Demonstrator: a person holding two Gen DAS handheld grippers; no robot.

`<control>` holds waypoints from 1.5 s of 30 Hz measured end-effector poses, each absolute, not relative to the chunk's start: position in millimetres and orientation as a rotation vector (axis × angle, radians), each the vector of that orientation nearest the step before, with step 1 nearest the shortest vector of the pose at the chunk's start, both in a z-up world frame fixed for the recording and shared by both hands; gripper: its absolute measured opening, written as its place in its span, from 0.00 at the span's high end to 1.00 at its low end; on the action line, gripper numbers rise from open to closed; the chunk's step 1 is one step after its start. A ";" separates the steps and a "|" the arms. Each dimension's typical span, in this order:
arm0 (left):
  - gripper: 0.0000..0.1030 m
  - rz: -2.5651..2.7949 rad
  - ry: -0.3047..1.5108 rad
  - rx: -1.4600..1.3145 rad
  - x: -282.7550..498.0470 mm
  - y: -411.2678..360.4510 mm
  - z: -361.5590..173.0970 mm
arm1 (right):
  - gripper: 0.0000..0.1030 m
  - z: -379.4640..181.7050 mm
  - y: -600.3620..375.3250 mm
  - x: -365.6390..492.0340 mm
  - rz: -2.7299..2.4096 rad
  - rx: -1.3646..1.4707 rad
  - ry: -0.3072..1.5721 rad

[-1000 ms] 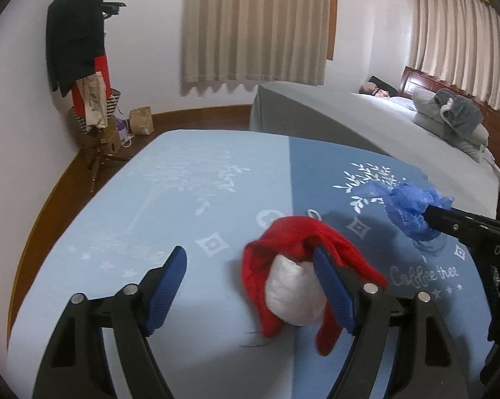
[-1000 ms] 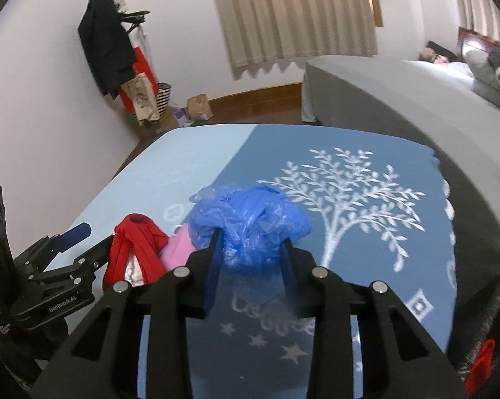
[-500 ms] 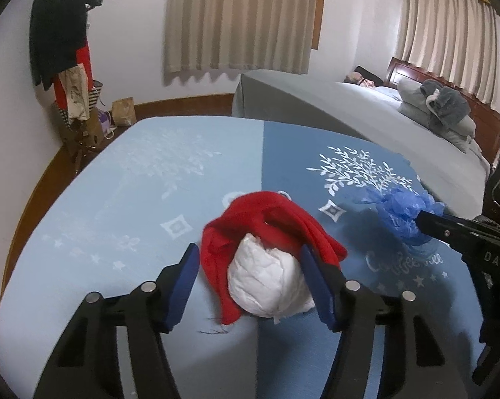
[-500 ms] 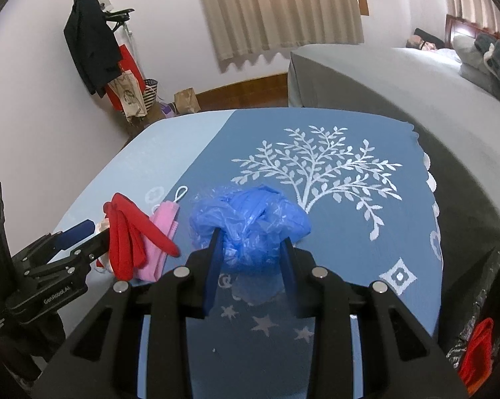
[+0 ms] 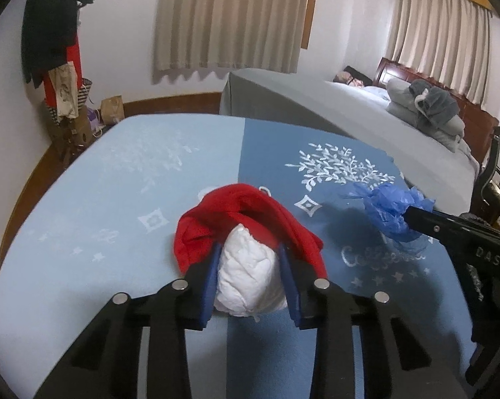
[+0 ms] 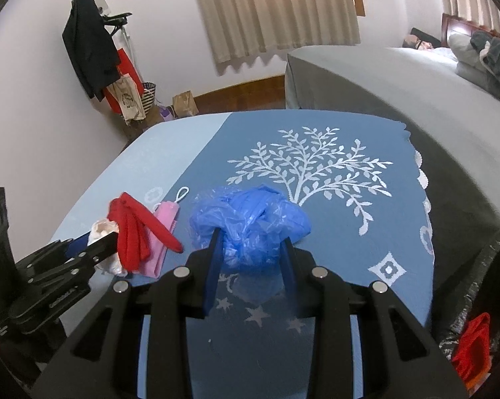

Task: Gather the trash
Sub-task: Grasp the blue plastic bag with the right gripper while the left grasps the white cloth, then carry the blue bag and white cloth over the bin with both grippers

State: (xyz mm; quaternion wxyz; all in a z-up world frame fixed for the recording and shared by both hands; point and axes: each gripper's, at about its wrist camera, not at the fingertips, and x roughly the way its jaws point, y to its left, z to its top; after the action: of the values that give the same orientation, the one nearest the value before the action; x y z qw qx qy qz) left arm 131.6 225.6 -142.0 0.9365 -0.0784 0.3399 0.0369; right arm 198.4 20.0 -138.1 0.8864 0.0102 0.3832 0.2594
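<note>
My left gripper (image 5: 250,249) is shut on a crumpled white paper wad (image 5: 246,276) on the blue tablecloth (image 5: 117,199). A red cloth (image 5: 243,212) drapes over the wad's far side. My right gripper (image 6: 250,236) is shut on a crumpled blue plastic bag (image 6: 250,219) and holds it just above the cloth. In the right wrist view the red cloth (image 6: 133,229) lies over a pink face mask (image 6: 163,229) beside the left gripper (image 6: 93,242). The blue bag (image 5: 393,209) and right gripper also show at the right of the left wrist view.
A black trash bag (image 6: 476,299) with red trash (image 6: 472,345) inside hangs open at the table's right edge. A grey bed (image 5: 349,113) lies beyond the table. A coat rack (image 6: 90,50) with bags stands at the far left wall.
My left gripper moved forward and closed on the white paper wad. My right gripper carried the blue bag back and to the right, uncovering the pink mask.
</note>
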 end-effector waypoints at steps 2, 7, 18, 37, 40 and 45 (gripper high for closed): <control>0.66 0.078 0.683 -0.165 123.3 224.3 -137.1 | 0.69 -135.2 17.6 196.2 0.540 0.023 0.790; 0.66 0.069 0.660 -0.161 109.0 217.4 -123.5 | 0.69 -124.3 11.6 190.1 0.543 0.036 0.768; 0.66 0.050 0.615 -0.126 107.2 190.8 -98.6 | 0.69 -98.0 -11.1 169.9 0.531 0.064 0.713; 0.66 -0.065 0.558 -0.075 116.4 109.8 -61.1 | 0.69 -57.6 -99.0 127.7 0.417 0.117 0.616; 0.66 -0.092 0.551 -0.069 117.4 95.4 -57.8 | 0.69 -53.5 -117.7 120.8 0.388 0.125 0.603; 0.66 -0.145 0.536 -0.060 122.5 67.3 -48.4 | 0.69 -49.0 -148.1 109.2 0.332 0.137 0.583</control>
State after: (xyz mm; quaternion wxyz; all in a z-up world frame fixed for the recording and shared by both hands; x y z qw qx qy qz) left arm 122.5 67.3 -48.4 0.9613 -0.0296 0.2645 -0.0714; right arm 109.2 -148.1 -49.0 0.9419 0.0674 0.2860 0.1627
